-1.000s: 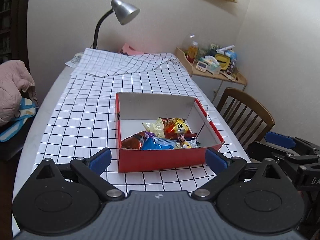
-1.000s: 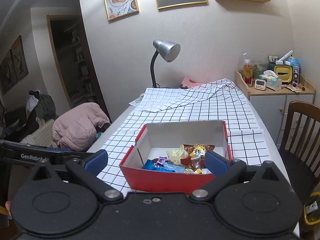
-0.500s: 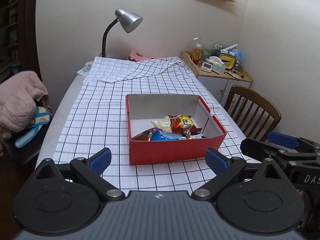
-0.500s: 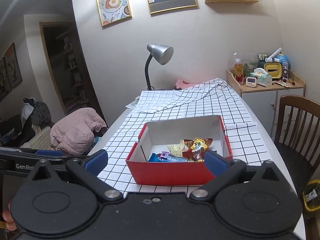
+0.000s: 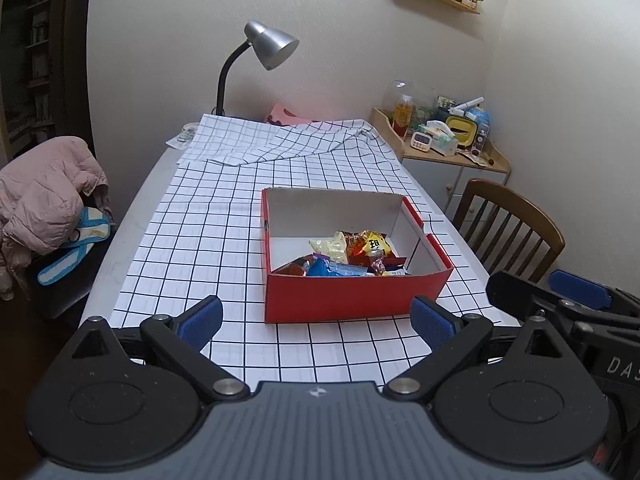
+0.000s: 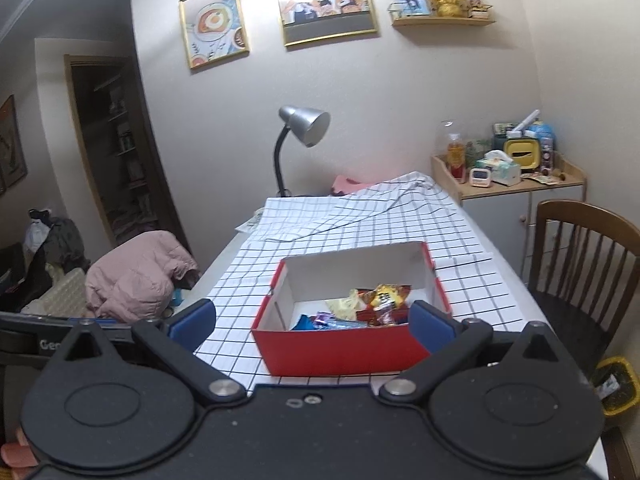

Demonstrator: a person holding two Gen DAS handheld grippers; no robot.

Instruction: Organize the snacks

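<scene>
Checked cloth covers the surface, and a red box stands on it near the middle, with the snack packets lying inside at its near side. Both the left gripper and the right gripper hang before the box with fingers spread wide and empty.

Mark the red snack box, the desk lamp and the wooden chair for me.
red snack box (image 5: 352,296): left wrist view, on its red front wall.
desk lamp (image 5: 272,46): left wrist view, on the silver shade.
wooden chair (image 6: 580,216): right wrist view, on the curved top rail.
</scene>
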